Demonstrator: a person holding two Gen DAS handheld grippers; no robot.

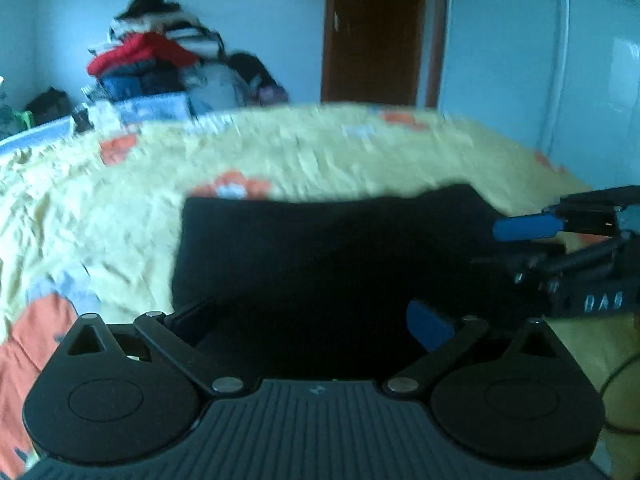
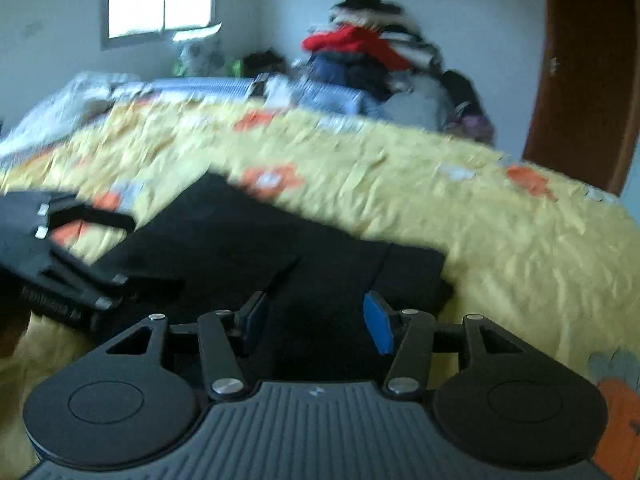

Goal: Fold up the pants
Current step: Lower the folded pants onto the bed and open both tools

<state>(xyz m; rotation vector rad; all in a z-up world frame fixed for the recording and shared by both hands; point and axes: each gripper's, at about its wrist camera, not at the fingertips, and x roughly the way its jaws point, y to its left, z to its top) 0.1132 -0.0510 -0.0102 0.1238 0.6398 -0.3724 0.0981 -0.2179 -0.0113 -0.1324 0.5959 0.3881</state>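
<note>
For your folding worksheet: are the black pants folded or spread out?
Folded: the pants lie as a compact dark rectangle with straight edges on the yellow bedspread, no separate legs showing.

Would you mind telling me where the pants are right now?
The pants lie folded on the yellow bedspread, directly ahead of both grippers in both wrist views, at the near edge of the bed.

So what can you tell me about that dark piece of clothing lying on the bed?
The pants are black, soft cloth, folded into a flat, roughly rectangular bundle with a fairly straight far edge. They lie on the yellow bedspread with orange flowers. A fold line shows near one end in the right view. Both tools hover over them with jaws apart; neither visibly grips the cloth. Blur hides finer detail.
</note>
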